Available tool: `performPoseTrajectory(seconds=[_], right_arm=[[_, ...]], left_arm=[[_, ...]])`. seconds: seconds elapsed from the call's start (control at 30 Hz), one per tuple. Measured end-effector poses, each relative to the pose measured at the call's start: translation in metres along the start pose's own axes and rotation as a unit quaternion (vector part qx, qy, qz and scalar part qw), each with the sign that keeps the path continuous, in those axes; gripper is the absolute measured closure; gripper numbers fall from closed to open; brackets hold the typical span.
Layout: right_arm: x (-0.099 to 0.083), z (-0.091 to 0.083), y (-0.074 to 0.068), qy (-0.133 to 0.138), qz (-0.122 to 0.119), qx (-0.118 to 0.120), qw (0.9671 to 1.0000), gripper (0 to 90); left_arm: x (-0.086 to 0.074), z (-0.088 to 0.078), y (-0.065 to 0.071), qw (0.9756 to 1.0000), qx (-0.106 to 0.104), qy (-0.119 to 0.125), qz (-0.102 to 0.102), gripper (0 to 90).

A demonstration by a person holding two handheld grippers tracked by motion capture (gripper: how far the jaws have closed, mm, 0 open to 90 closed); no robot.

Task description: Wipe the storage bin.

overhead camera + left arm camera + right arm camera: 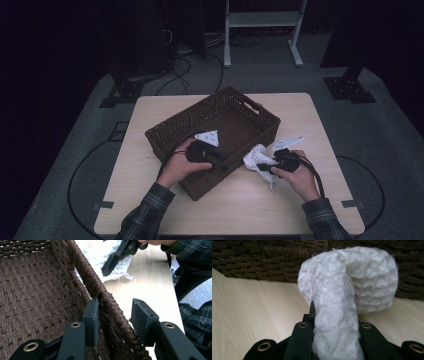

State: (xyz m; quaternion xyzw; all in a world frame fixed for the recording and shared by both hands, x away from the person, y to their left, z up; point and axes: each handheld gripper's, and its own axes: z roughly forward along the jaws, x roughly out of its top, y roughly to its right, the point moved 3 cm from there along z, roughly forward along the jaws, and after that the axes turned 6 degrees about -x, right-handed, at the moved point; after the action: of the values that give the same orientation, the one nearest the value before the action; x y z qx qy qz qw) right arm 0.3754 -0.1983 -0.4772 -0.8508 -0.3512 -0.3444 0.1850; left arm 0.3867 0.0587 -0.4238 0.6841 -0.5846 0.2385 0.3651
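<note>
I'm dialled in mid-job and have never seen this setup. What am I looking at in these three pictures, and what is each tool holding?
A person at a table holds a two-jaw hand tool in each hand. The top picture comes from a fixed camera above; the other two come from cameras riding on each tool, looking along its black jaws. On the table stands a brown woven basket. The left gripper straddles the basket's near wall, one jaw inside and one outside. The right gripper is shut on a white textured cloth, held beside the basket, outside it.

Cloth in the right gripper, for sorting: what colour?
White cloth, with a raised bumpy texture; right gripper view.
</note>
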Motion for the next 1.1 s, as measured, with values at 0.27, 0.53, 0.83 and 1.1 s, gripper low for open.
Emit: performPoseTrajectory(seconds=[0.27, 0.53, 0.83, 1.1], right_arm=[[0.011, -0.011, -0.008, 0.03, -0.007, 0.002, 0.9995, 74.4], [0.018, -0.022, -0.013, 0.054, -0.014, -0.001, 0.9984, 74.4], [0.022, -0.031, -0.017, 0.073, -0.015, 0.007, 0.9972, 74.4], [0.029, -0.041, -0.024, 0.096, -0.027, 0.013, 0.9949, 74.4]], left_arm=[[0.0, 0.0, 0.0, 1.0, 0.0, 0.0, 0.0, 57.8], [0.0, 0.0, 0.0, 1.0, -0.001, 0.0, -0.001, 57.6], [0.0, 0.0, 0.0, 1.0, 0.001, 0.001, -0.003, 57.5], [0.001, 0.001, -0.001, 1.0, 0.002, -0.001, -0.003, 57.3]])
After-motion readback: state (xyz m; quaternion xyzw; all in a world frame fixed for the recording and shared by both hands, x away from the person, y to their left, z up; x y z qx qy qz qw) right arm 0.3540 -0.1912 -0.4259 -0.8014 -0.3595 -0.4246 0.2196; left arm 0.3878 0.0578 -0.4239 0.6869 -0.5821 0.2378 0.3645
